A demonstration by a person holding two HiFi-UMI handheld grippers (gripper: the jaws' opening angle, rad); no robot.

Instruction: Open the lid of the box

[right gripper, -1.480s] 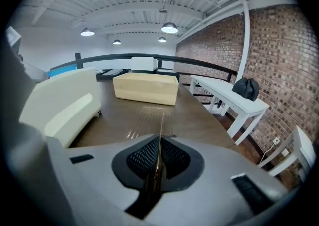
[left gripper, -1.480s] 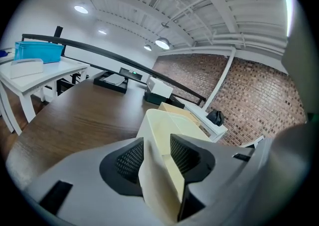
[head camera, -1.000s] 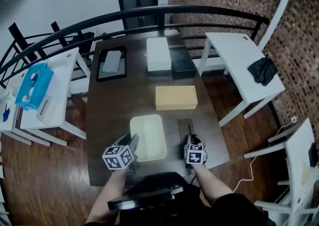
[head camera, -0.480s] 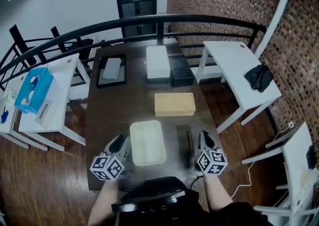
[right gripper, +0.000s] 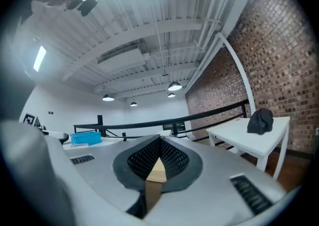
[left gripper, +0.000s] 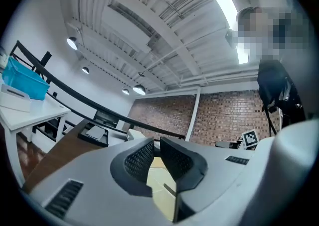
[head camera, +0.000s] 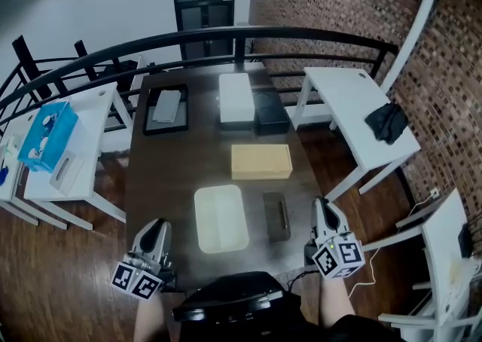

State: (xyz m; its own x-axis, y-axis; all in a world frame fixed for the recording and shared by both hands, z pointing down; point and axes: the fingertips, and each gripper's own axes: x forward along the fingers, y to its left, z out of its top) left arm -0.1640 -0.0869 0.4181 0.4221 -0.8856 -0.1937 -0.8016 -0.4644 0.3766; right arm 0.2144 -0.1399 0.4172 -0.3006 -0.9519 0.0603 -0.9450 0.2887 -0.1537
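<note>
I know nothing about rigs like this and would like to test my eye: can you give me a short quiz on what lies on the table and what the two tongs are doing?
1. True or false: the left tongs and the right tongs are both shut and empty.
2. What lies just to the right of the shallow cream rectangular box on the dark wooden table? A: a narrow dark grey rectangular piece. B: a blue bin. C: a black cloth.
3. Fill in: the closed oblong box beyond the cream one is ___ in colour.
Key: 1 true; 2 A; 3 tan.
</note>
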